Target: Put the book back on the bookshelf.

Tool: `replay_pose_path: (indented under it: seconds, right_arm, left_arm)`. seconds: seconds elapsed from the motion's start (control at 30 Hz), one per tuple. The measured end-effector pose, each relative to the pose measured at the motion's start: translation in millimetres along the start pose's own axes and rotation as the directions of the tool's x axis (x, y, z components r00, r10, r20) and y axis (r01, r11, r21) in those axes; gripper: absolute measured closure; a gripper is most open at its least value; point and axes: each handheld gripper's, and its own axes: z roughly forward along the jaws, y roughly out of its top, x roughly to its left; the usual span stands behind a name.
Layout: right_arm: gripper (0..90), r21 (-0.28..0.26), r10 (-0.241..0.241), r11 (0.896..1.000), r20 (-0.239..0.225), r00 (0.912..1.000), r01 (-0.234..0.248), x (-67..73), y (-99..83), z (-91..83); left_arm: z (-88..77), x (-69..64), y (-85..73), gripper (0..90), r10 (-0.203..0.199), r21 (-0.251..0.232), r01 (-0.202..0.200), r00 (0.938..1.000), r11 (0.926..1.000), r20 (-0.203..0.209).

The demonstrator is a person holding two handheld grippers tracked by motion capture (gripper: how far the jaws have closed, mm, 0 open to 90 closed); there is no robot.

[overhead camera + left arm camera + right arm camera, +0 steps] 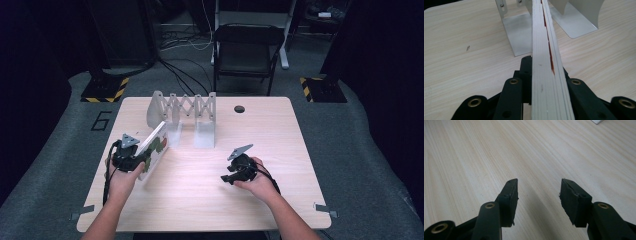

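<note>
A thin book (pixel 156 141) with white page edges and a green and red cover stands tilted on edge at the left of the wooden table (pixel 280 135). My left gripper (pixel 142 159) is shut on its near end. In the left gripper view the book's page edge (pixel 544 37) runs up the middle between my jaws of the left gripper (pixel 546 75). It points at the metal accordion rack (pixel 185 107), whose upright plates (pixel 519 35) stand just beyond the book. My right gripper (pixel 229 178) rests low over the table at the right, with the right gripper (pixel 539 187) open and nothing between its fingers.
A small round hole (pixel 239 109) sits in the table behind the rack's right side. Beyond the table stand a dark folding chair (pixel 247 50) and two yellow-and-black striped bases (pixel 105 90). Cables lie on the floor at the back.
</note>
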Motion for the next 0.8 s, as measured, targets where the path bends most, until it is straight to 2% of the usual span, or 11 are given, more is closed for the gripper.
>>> replay_pose_path:
  seconds: [0.03,0.1,0.13,0.4,0.5,0.8]
  right_arm:
    - [48.7,-0.009,-0.038,0.999,0.002,0.9993,0.038,-3.7,0.0,-0.5]
    - [48.6,-0.008,-0.005,1.000,0.002,1.0000,0.005,-2.8,0.0,-1.1]
    - [48.7,-0.010,-0.004,1.000,0.005,1.0000,0.004,-3.0,0.0,-1.0]
    - [48.6,-0.015,-0.018,1.000,0.001,0.9998,0.018,-4.9,-1.7,-1.4]
    - [48.6,-0.010,-0.004,1.000,0.004,1.0000,0.004,-5.0,-2.8,-3.1]
    - [48.6,-0.015,-0.013,1.000,0.008,0.9999,0.013,-7.9,-5.7,-4.6]
  left_arm:
    - [1.4,0.1,1.4,75.7,0.005,0.005,-0.005,1.0000,1.0000,0.000]
    - [4.7,-0.8,3.2,75.7,0.005,0.005,-0.005,0.9999,1.0000,-0.010]
    - [6.0,-0.7,4.1,75.7,0.007,0.010,-0.007,0.9999,0.9999,-0.009]
    - [14.9,-0.7,7.1,75.7,-0.010,0.008,0.010,0.9998,0.9999,-0.019]
    - [17.3,-0.2,7.7,75.7,-0.014,0.008,0.014,0.9997,0.9999,-0.022]
    - [23.1,2.2,9.3,75.7,-0.026,-0.004,0.026,0.9991,0.9996,-0.033]
